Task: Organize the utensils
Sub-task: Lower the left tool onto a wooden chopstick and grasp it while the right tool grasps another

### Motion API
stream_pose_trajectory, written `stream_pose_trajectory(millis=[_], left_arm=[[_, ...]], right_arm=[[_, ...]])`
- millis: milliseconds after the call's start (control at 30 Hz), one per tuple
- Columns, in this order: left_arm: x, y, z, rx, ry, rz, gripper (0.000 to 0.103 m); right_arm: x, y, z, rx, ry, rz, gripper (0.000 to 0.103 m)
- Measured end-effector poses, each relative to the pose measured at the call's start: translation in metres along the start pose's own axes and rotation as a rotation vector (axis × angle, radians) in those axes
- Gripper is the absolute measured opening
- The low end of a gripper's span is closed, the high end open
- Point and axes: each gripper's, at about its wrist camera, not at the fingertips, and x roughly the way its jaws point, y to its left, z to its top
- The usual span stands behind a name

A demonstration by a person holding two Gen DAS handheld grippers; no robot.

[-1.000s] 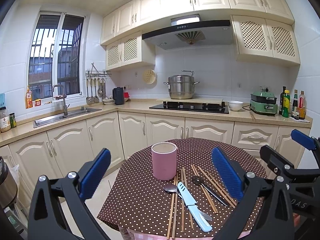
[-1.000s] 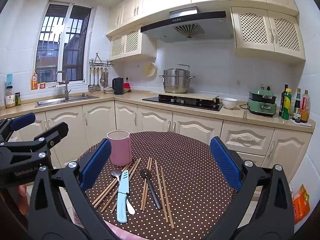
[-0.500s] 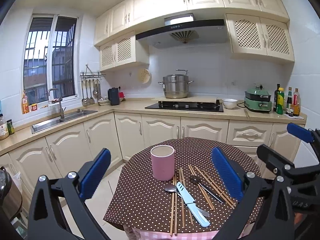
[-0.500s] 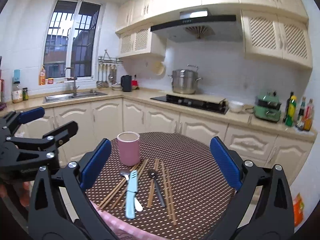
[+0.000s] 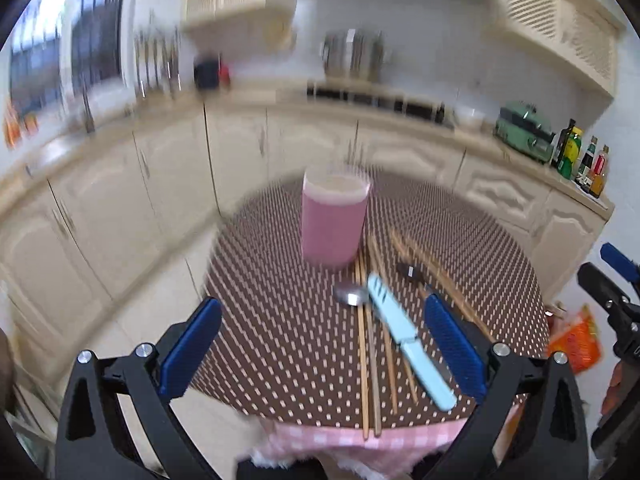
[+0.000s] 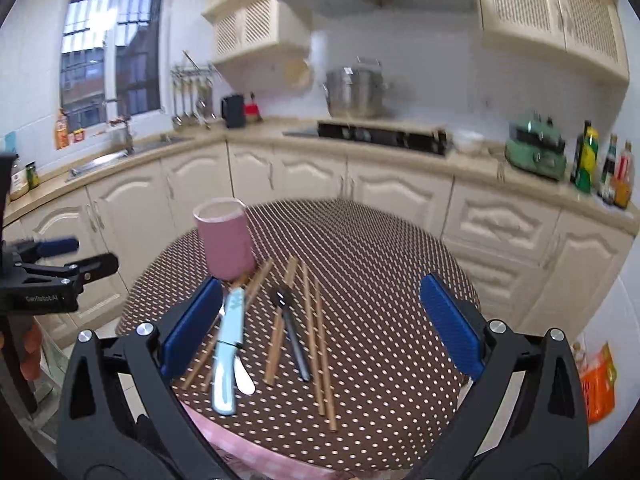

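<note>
Left gripper (image 5: pixel 322 354): jaws spread wide, holding nothing; poised above the near edge of the table, well short of any utensil. The left wrist view is heavily motion-blurred.
Right gripper (image 6: pixel 316 330): jaws equally wide, empty; held over the near side of the table with the utensils framed between its fingers.
Pink holder cup (image 6: pixel 226 238): upright on the brown dotted tablecloth (image 6: pixel 384 256), empty as far as its rim shows; the likely destination.
Wooden chopsticks (image 6: pixel 316 344): several, loose, fanned and crossing one another just in front of the cup.
Light blue knife (image 6: pixel 227 354): lies across chopsticks, its handle end near the table's front edge.
Metal spoon (image 5: pixel 352 294): partly under the knife; bowl beside the cup's foot.
Black utensil (image 6: pixel 294 336): among the chopsticks; type cannot be told.
Progress: judged not yet begun; nothing is in the cup.
Risk, pile: overlapping pieces mean a pinch on one stick may drag or flick its neighbours.
Risk, edge: knife and chopstick ends sit close to the rim; a nudge could send them to the floor.
Risk, cup: tall and light-looking; a sideways knock during insertion could tip it.
Risk, cloth: a low finger could snag and shift it.
</note>
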Motion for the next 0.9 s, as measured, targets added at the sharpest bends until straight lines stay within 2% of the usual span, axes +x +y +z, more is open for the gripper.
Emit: stream_pose_trajectory(millis=[100, 167, 233, 300, 333, 633, 800, 900], left_arm=[[0.037, 0.013, -0.002, -0.032, 0.147, -0.055, 0.099], [0.060, 0.015, -0.006, -0.019, 0.217, -0.059, 0.098], [0.084, 0.010, -0.013, 0.000, 0.279, -0.101, 0.086], [0.102, 0.007, -0.016, -0.001, 0.343, -0.124, 0.071], [0.109, 0.005, -0.018, 0.003, 0.363, -0.120, 0.069], [0.149, -0.007, -0.024, 0.077, 0.437, -0.059, 0.068], [0.165, -0.015, -0.023, 0.123, 0.449, -0.015, 0.068], [0.175, -0.027, -0.011, 0.163, 0.467, 0.019, 0.068]], right_arm=[[0.024, -0.007, -0.006, 0.002, 0.075, 0.009, 0.097], [0.040, -0.010, -0.011, 0.007, 0.128, 0.032, 0.097], [0.059, -0.012, -0.017, 0.013, 0.195, 0.055, 0.097], [0.070, -0.013, -0.022, 0.012, 0.238, 0.055, 0.097], [0.077, -0.014, -0.024, 0.014, 0.258, 0.050, 0.097], [0.102, -0.031, -0.027, 0.066, 0.321, 0.076, 0.097], [0.112, -0.039, -0.025, 0.089, 0.344, 0.084, 0.097], [0.120, -0.041, -0.028, 0.098, 0.367, 0.091, 0.097]])
